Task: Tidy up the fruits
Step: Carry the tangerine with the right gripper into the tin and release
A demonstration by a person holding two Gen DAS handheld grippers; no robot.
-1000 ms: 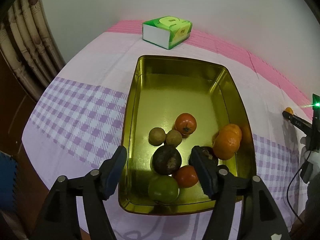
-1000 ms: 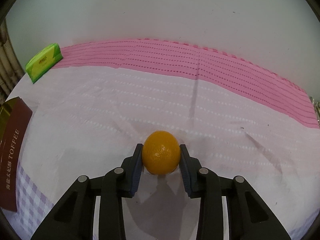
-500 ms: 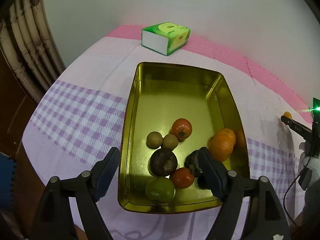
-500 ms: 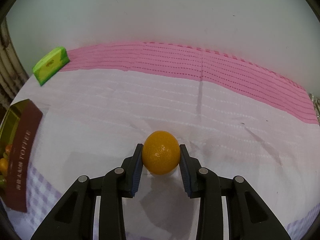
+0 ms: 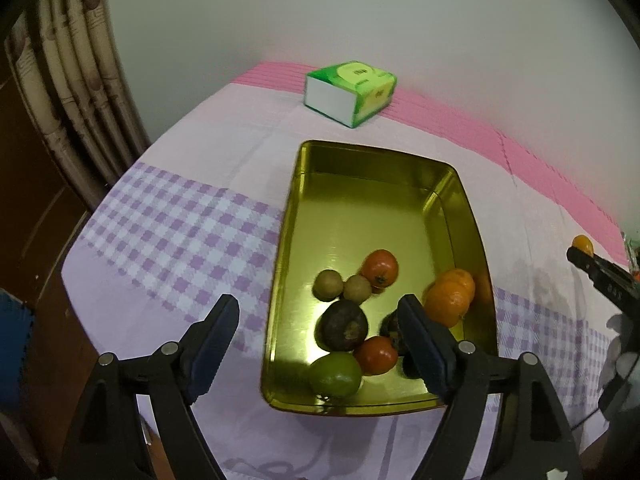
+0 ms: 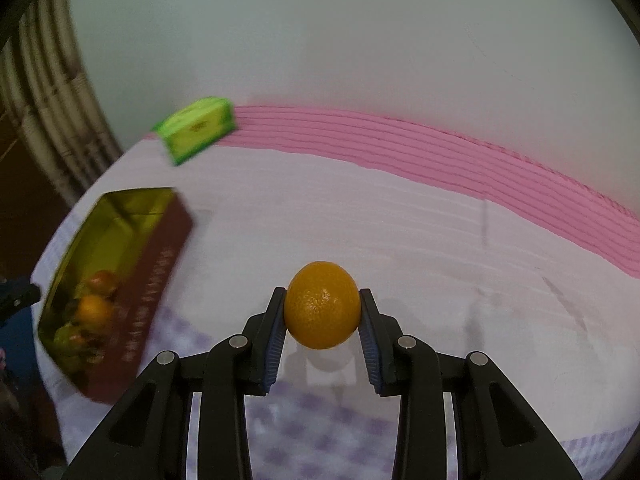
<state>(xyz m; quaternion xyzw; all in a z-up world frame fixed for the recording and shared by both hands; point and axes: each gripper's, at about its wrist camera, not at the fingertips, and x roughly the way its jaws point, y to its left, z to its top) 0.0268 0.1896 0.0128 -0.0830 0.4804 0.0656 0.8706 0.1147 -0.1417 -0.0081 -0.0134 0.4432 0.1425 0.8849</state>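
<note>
Left gripper (image 5: 320, 334) poised above the near end of a gold tin tray (image 5: 460, 200), jaws spread wide with nothing pinched between them, one blue pad hanging over the checked cloth, the other over the tray's fruit. Purple-and-white tablecloth (image 5: 188, 232) at far left, curtain folds beyond it. Green tissue box (image 5: 350, 92) at the table's far edge, on the pink stripe. Inside the tray, clustered toward the near end: two small brownish fruits (image 5: 328, 285) side by side, a red tomato (image 5: 379, 268) just behind them, a dark round fruit (image 5: 342, 330), a green fruit (image 5: 335, 374) nearest the rim, a second tomato (image 5: 375, 355) touching it, a second dark fruit partly hidden behind the gripper pad, and oranges (image 5: 448, 300) against the right wall. Far half of the tray bare. At far right, well apart from the tray, right gripper (image 6: 322, 312) pressed onto a single orange (image 6: 322, 310), pads tight against both sides, fruit lifted clear of the cloth with its shadow beneath. Same tray seen blurred at left of the right wrist view, brown outer wall bearing lettering too smeared to read.
</note>
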